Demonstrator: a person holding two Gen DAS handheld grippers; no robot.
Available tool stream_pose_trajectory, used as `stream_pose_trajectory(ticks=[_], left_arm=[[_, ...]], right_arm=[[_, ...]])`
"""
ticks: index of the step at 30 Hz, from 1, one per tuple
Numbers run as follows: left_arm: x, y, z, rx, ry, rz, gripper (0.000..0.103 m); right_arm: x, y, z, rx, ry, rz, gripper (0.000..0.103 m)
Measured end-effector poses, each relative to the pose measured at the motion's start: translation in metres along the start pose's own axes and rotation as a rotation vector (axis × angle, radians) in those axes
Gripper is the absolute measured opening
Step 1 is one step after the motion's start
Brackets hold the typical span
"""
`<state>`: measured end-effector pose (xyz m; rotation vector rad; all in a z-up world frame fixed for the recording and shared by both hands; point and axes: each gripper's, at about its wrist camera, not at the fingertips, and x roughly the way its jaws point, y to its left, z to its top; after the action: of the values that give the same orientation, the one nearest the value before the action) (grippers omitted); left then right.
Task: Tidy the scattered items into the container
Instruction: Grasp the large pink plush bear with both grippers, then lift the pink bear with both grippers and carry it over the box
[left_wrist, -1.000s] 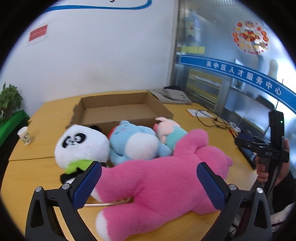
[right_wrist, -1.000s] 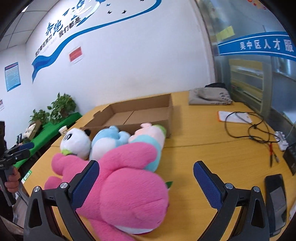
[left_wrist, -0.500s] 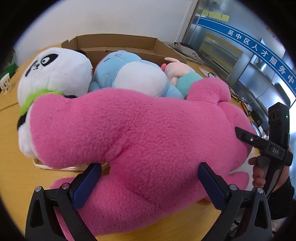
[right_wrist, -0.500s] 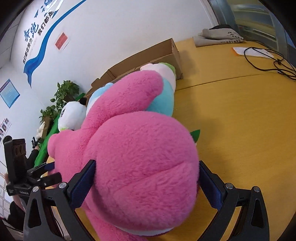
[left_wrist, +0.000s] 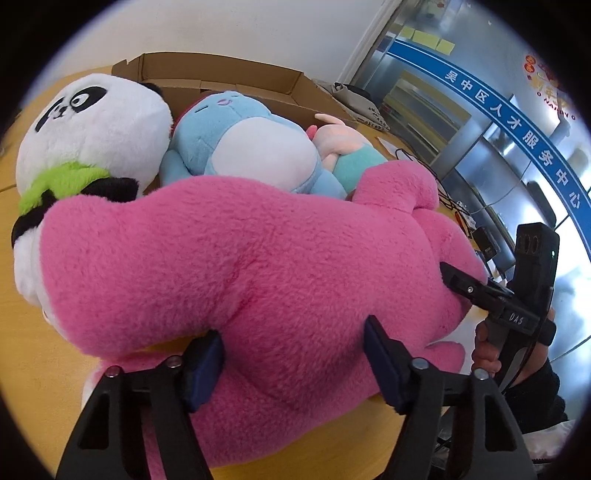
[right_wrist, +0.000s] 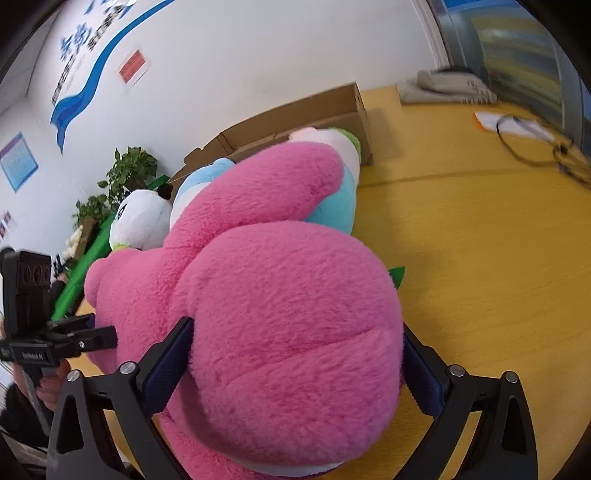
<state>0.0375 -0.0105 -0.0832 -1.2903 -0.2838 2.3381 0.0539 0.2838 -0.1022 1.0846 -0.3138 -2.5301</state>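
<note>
Because the large pink plush toy is soft and bulky, it will probably compress under the pads and sag between two holding points, so a two-sided hold suits it. It lies on the yellow wooden desk, in front of the open brown cardboard box, and rests against the white-and-black panda plush, the light-blue plush and the small pink-and-teal plush.

The left hand-held gripper is clenched on the pink toy's midsection, both pads pressed into the pile. The right hand-held gripper grasps the rounded head end, its pads sunk into the fur on either side.

Handling judgement: the toy is light and not fragile, but the fur may slip if the pads hold pile only. Take hold of firm stuffed volume, as at the torso and head, not a limb. Lifting both ends together should limit drooping on the way to the box.
</note>
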Motion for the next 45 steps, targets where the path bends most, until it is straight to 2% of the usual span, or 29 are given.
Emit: stream_pose_trajectory(ticks=[4, 9, 13, 16, 21, 25, 30, 36, 41, 45], left_arm=[[-0.011, -0.002, -0.006, 0.017, -0.028, 0.007, 0.053], [-0.035, -0.003, -0.014, 0.024, -0.072, 0.025, 0.049], [-0.061, -0.007, -0.006, 0.026, -0.106, 0.022, 0.048], [-0.087, -0.018, 0.011, 0.073, -0.183, 0.04, 0.048], [-0.115, -0.022, 0.056, 0.124, -0.293, 0.045, 0.048], [-0.128, -0.019, 0.1, 0.157, -0.331, 0.051, 0.048], [-0.138, -0.017, 0.156, 0.196, -0.363, 0.086, 0.049], [-0.146, -0.02, 0.219, 0.24, -0.426, 0.149, 0.048], [-0.144, -0.019, 0.275, 0.254, -0.407, 0.16, 0.048], [-0.133, -0.017, 0.323, 0.259, -0.391, 0.156, 0.048]], right_arm=[[-0.007, 0.013, -0.002, -0.04, -0.012, -0.018, 0.089], [-0.018, 0.029, -0.004, -0.04, -0.005, 0.008, 0.078], [-0.036, 0.049, 0.0, -0.06, -0.046, 0.024, 0.076], [-0.052, 0.063, 0.014, -0.091, -0.091, 0.031, 0.076], [-0.078, 0.091, 0.057, -0.167, -0.211, 0.032, 0.076], [-0.089, 0.117, 0.099, -0.247, -0.29, 0.004, 0.076], [-0.085, 0.137, 0.151, -0.292, -0.336, -0.022, 0.076], [-0.063, 0.134, 0.218, -0.239, -0.362, 0.005, 0.076], [-0.05, 0.135, 0.269, -0.246, -0.394, 0.005, 0.076], [-0.033, 0.134, 0.314, -0.287, -0.385, -0.031, 0.076]])
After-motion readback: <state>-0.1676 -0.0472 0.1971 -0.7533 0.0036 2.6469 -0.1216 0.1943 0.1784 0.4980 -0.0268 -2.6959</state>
